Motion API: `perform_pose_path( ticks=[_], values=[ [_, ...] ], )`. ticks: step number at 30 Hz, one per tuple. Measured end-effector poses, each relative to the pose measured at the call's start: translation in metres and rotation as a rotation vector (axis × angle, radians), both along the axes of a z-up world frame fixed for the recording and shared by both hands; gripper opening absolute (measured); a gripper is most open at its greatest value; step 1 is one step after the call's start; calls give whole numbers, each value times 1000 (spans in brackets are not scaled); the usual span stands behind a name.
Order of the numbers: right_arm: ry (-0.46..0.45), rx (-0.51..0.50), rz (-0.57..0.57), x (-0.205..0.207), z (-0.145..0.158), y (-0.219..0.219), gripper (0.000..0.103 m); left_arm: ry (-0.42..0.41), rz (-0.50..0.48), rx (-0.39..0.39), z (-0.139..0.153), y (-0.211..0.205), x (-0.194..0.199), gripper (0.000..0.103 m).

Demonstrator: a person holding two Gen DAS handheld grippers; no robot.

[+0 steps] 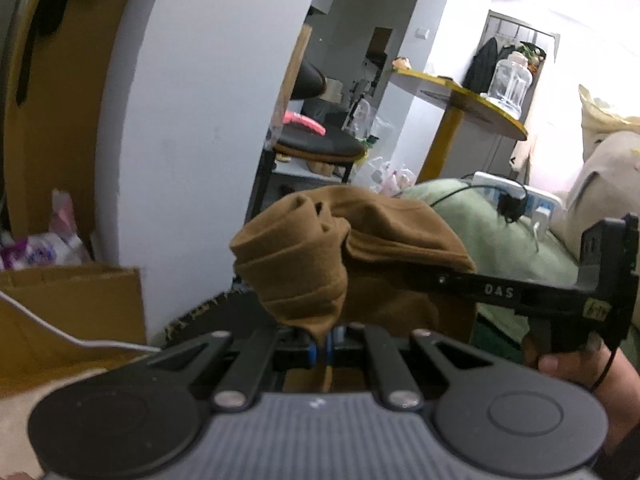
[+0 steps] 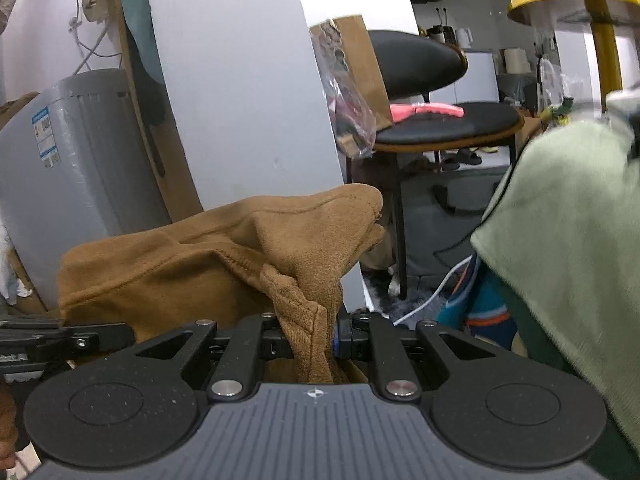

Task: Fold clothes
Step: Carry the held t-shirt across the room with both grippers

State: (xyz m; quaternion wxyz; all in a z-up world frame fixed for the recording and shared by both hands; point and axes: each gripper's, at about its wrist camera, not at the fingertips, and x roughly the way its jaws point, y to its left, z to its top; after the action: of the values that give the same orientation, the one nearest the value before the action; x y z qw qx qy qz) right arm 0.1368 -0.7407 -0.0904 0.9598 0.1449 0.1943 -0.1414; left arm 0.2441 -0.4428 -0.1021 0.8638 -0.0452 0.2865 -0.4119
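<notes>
Left gripper [image 1: 323, 346] is clamped on a fold of the brown knit fabric garment [image 1: 320, 256], which bunches up just in front of its jaws. Right gripper [image 2: 314, 342] pinches another edge of the same garment, cloth betw. its pads. Garment hangs betw. both tools, held up off the pale green blanket [image 2: 560, 216] at right; black round-seat chair [image 2: 444, 124] behind

Brown garment [image 2: 224, 264] hides both hand-held gripper fingertips; green cloth [image 2: 568, 216] motion-blurred, cut by frame edge
</notes>
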Motion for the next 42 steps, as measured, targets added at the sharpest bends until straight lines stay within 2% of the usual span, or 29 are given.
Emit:
perform_pose_path(
  ticks=[5,11,14,20,28,37,42],
  values=[
    [2,0,51,-2,-20,-11,14,62,-5,-25,-28,-3,17,5],
    [39,41,52,4,-44,-47,14,159,-3,-62,-48,-7,47,5],
    [51,39,49,2,-49,-57,14,160,-17,-77,-48,-12,51,5],
    [20,23,49,-8,-44,-60,14,152,-22,-97,-50,-18,50,5],
    [45,78,31,-12,-47,-64,14,146,-18,-77,-47,-21,45,5],
    [59,104,49,19,-67,-72,14,163,44,-50,-66,-13,70,5],
    [47,119,17,38,-80,-78,14,160,62,-40,-73,-11,90,5]
  ],
)
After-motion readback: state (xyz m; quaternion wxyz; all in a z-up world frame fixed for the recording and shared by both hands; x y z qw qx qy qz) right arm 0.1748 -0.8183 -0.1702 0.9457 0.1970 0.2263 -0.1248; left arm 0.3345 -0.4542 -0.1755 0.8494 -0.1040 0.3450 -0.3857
